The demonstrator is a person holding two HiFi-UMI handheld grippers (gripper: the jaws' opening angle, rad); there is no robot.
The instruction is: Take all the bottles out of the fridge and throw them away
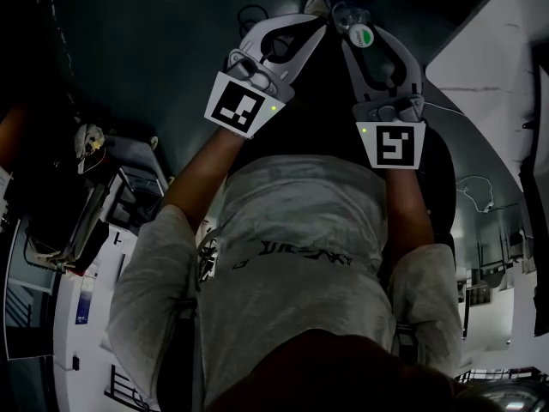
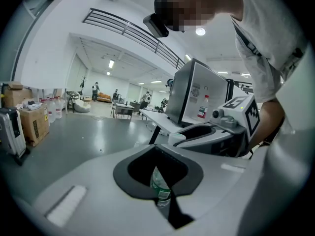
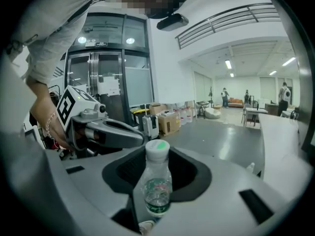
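Note:
In the right gripper view a clear bottle [image 3: 156,186] with a white cap marked by a green dot and a green label stands upright between the jaws of my right gripper [image 3: 157,168], which are shut on it. The head view shows that cap [image 1: 361,34] at the tip of the right gripper [image 1: 358,31]. A second clear bottle with a green label [image 2: 160,187] sits in the hollow of my left gripper [image 2: 158,167], whose jaws close round it; only part of it shows. Both grippers are side by side in front of the person, the left gripper [image 1: 314,11] beside the right.
The head view is dark; the floor [image 1: 154,50] under the grippers is dim grey. A white cabinet [image 2: 197,95] with a red-labelled bottle [image 2: 202,107] stands on a white table [image 2: 160,118]. Cardboard boxes [image 2: 32,122] line the left wall. Glass doors [image 3: 106,77] stand behind the left arm.

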